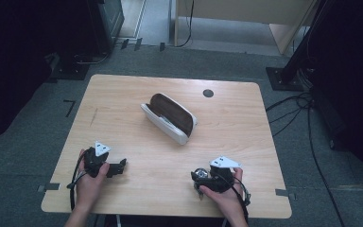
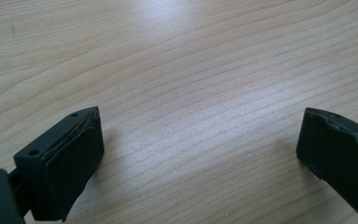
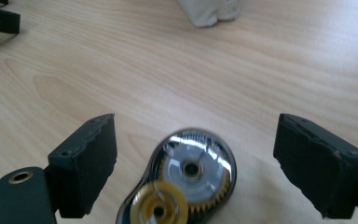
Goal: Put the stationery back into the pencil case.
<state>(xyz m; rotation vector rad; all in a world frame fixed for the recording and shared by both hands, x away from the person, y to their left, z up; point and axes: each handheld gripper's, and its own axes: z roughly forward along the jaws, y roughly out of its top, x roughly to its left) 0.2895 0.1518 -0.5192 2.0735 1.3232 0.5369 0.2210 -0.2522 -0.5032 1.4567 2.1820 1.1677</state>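
A clear correction-tape dispenser [image 3: 186,177] with a yellow gear and a white gear inside lies flat on the wooden table [image 1: 137,94] near the front right. My right gripper [image 3: 196,144] stands open around it, one black pad on each side and both clear of it; in the high view this gripper [image 1: 197,178] is low over the dispenser [image 1: 199,173]. My left gripper [image 1: 119,167] rests at the front left, and its jaws [image 2: 200,154] are open over bare wood. An open white case [image 1: 170,117] with a brown lining lies mid-table.
One end of the white case [image 3: 209,11] shows at the top of the right gripper view, and a jaw of the left gripper [image 3: 0,18] at its top left. A small dark round hole [image 1: 208,93] sits near the table's far edge. Cables [image 1: 307,123] trail on the floor at right.
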